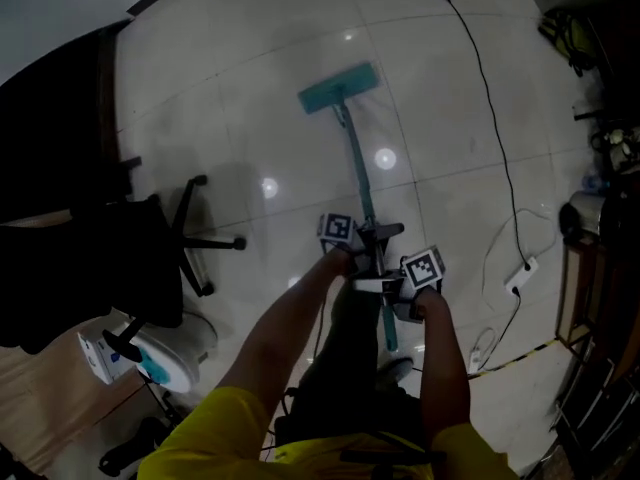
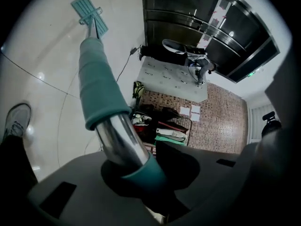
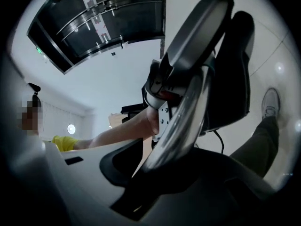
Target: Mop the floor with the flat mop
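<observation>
The flat mop's teal head (image 1: 339, 87) lies on the pale tiled floor ahead of me, and its handle (image 1: 358, 163) runs back to both grippers. My left gripper (image 1: 362, 235) is shut on the handle higher up the pole, its marker cube to the left. In the left gripper view the chrome tube with its teal sleeve (image 2: 101, 91) passes between the dark jaws, and the mop head (image 2: 89, 11) shows far off. My right gripper (image 1: 385, 286) is shut on the handle nearer my body. The right gripper view shows the chrome tube (image 3: 181, 126) clamped in its jaws.
A black office chair (image 1: 150, 243) stands on the left, with a white appliance (image 1: 160, 353) beside it. A black cable (image 1: 495, 118) runs across the floor to a power strip (image 1: 522, 274) on the right. Cluttered shelving (image 1: 600, 268) lines the right edge. My shoe (image 2: 16, 121) is close to the pole.
</observation>
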Demonstrator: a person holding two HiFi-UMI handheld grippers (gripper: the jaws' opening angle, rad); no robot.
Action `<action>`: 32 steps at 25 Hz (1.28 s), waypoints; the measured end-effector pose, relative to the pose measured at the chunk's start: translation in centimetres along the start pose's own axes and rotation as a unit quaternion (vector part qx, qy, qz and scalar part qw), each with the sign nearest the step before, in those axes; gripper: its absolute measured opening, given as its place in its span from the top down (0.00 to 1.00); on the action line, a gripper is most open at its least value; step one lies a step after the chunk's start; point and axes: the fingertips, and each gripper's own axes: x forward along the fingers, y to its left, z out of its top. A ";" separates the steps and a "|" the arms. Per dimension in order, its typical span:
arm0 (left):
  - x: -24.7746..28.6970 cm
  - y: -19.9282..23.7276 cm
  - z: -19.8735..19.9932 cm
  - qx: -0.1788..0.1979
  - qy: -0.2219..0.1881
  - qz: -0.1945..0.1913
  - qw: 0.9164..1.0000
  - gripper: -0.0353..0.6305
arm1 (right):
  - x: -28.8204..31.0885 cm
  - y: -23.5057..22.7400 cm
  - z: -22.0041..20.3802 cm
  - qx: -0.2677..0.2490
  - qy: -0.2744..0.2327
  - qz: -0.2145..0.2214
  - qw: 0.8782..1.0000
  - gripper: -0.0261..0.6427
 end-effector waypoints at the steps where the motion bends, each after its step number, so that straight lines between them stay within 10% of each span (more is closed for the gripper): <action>1: -0.1 1.3 -0.2 -0.007 0.001 0.001 1.000 0.81 | 0.3 -1.2 -0.2 0.001 0.001 0.000 1.000 0.80; 9: 1.0 7.2 -7.2 0.057 -0.018 0.004 0.998 0.80 | -0.6 -6.6 -9.1 -0.024 0.026 0.008 0.999 0.81; 16: 4.4 7.1 -26.9 0.023 -0.070 -0.059 0.996 0.80 | -4.7 -6.2 -30.1 0.030 0.069 0.014 0.997 0.81; 21: 5.3 8.6 -41.6 -0.029 -0.080 0.033 0.996 0.80 | -8.1 -3.8 -43.9 0.072 0.091 -0.013 0.993 0.83; 25: 5.2 7.0 -34.2 0.066 -0.073 -0.023 0.995 0.78 | -6.7 -5.5 -36.9 0.007 0.082 -0.046 0.996 0.82; 29: 4.4 9.1 -22.7 -0.032 -0.038 0.012 0.999 0.79 | -5.0 -8.2 -23.5 0.002 0.011 -0.036 0.999 0.85; 32: 5.2 9.2 -17.7 0.001 0.014 0.044 0.999 0.79 | -4.7 -8.0 -17.8 0.022 -0.047 -0.009 0.999 0.86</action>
